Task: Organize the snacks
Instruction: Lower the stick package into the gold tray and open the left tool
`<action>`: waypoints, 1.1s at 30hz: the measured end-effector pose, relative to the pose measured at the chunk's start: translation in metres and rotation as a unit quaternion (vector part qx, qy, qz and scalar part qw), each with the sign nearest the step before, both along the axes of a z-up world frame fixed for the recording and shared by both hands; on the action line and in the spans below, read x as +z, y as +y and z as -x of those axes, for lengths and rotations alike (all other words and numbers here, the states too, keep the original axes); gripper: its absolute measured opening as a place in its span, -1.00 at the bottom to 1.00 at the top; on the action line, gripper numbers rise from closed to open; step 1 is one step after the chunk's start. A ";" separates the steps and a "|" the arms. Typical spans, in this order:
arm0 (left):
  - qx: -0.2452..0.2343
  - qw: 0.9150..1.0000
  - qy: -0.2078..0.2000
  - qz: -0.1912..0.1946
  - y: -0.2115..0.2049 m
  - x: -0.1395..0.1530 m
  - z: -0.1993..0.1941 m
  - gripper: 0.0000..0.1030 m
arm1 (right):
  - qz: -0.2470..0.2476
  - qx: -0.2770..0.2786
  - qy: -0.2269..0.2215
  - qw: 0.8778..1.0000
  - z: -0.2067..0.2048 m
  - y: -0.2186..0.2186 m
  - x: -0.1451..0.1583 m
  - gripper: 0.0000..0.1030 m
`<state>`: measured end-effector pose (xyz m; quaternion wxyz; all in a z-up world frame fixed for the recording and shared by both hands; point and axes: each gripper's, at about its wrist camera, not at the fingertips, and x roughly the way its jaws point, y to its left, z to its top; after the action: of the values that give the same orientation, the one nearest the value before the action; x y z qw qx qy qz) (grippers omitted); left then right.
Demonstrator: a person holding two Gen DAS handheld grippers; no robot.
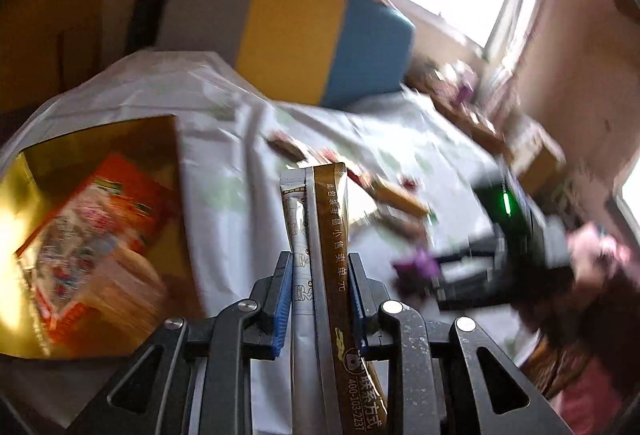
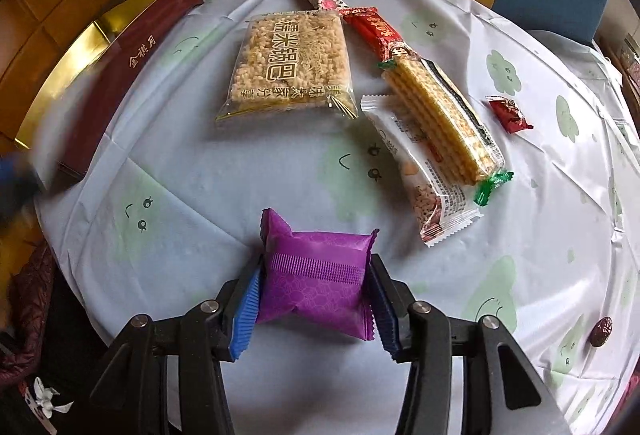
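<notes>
The left tool [image 1: 319,275] is squeezing a long brown and silver stick packet [image 1: 320,235] between its blue pads. The stick packet is pointing straight out ahead of the tool, so its long side is running the same way as the fingers. The shiny gold box [image 1: 100,139] is sitting down and to the left of this tool, near it. An orange snack bag [image 1: 100,231] is already lying inside the box. This picture is blurry, so the small things far away are hard to tell.

The right tool [image 2: 316,287] is gripping a puffy purple snack pouch [image 2: 316,275] from both sides, just above the white cloth-covered surface [image 2: 200,171]. The pouch's long side is going across, from one finger to the other. In this view the gold box [image 2: 72,71] is lying far off to the left.

I think the left tool is nearer the box, so it should go first. It likely needs to swing left and tip the stick packet down into the box.

Still on the surface are lying a clear bag of rice cracker [image 2: 288,63], a wafer pack [image 2: 440,115], a white bar [image 2: 424,171] and a small red candy [image 2: 510,113].
</notes>
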<state>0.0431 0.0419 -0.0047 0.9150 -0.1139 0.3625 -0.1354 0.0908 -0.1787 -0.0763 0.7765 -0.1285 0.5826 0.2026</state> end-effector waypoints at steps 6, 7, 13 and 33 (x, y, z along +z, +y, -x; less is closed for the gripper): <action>0.107 0.992 0.034 0.051 0.072 0.012 -0.036 -0.50 | 0.002 0.001 0.000 1.000 0.000 0.001 0.001 -0.01; 0.119 0.990 0.038 0.058 0.081 0.012 -0.041 -0.50 | 0.001 0.001 0.000 1.000 0.000 0.001 0.001 -0.01; 0.177 0.979 0.063 0.082 0.127 0.008 -0.088 -0.49 | 0.005 0.003 -0.004 1.000 0.000 0.001 0.000 -0.01; 0.193 0.976 0.095 0.011 0.116 -0.023 -0.086 -0.34 | 0.013 0.012 -0.012 1.000 0.001 0.003 0.001 0.01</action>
<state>0.1287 0.1575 -0.0279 0.8838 -0.2044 0.4177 0.0515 0.0898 -0.1757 -0.0754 0.7791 -0.1480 0.5746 0.2023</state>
